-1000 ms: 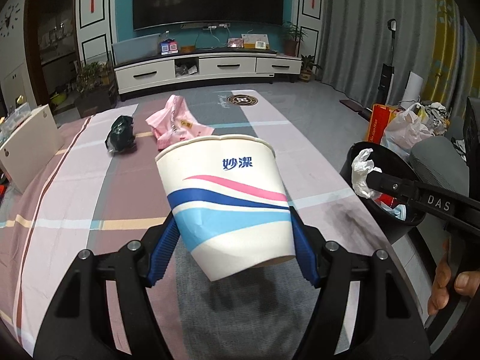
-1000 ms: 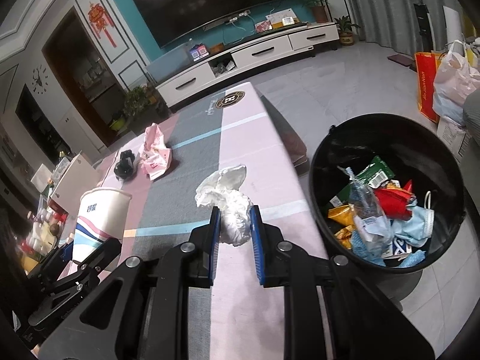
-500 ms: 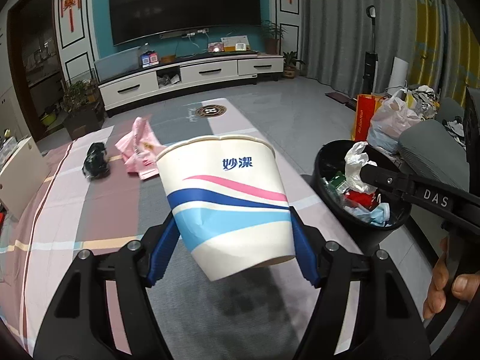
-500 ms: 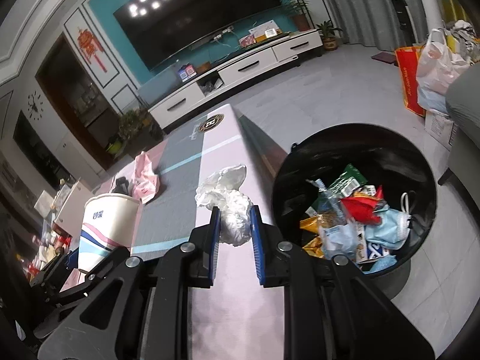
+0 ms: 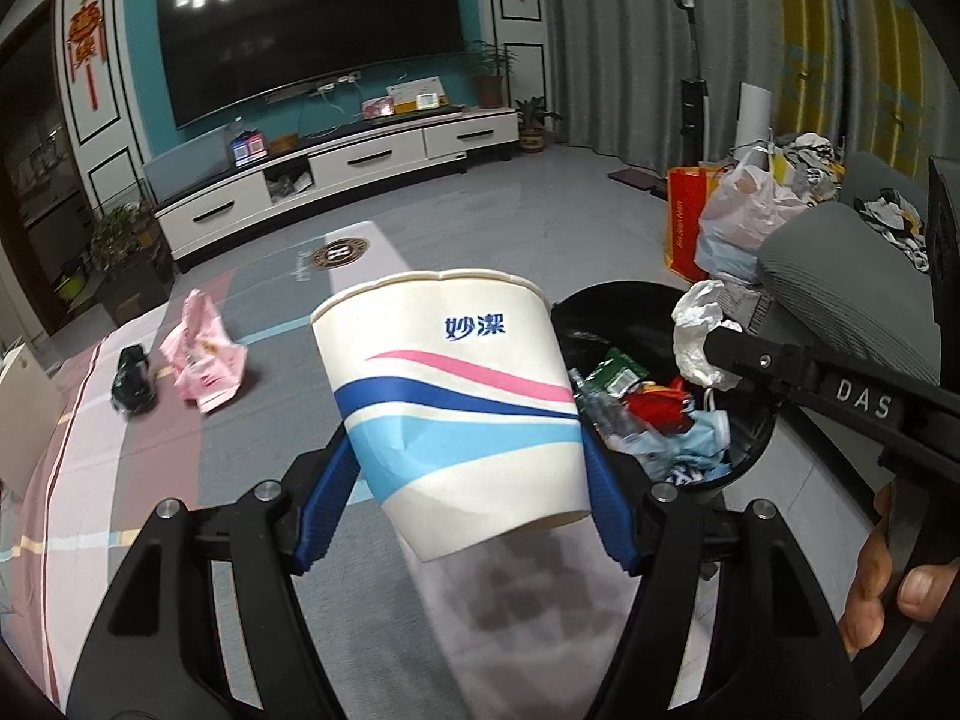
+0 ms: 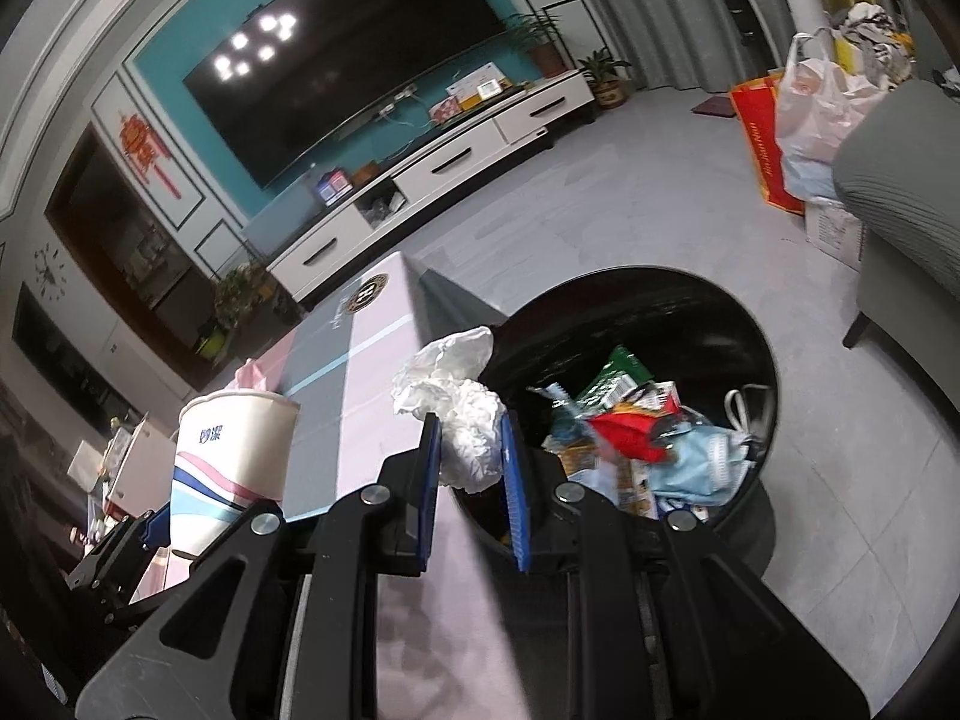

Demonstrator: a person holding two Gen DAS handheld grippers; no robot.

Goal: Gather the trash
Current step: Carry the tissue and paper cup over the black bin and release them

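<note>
Table [image 5: 252, 540] with striped pink-grey cloth fills lower left.
Black trash bin [image 6: 738, 324] at table's 3 o'clock edge, holding wrappers and masks.
Left gripper [image 5: 465, 498] clenched around paper cup [image 5: 450, 396], tilted, lifted off table.
Right gripper [image 6: 471, 468] pinching crumpled white tissue [image 6: 462, 414] over bin's near rim.
Pink wrapper [image 5: 204, 360] at table's 11 o'clock, black wad [image 5: 133, 375] just beside.

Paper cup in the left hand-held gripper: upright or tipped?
Roughly upright, slightly tilted: the paper cup sits rim-up between the left hand-held gripper fingers.
</note>
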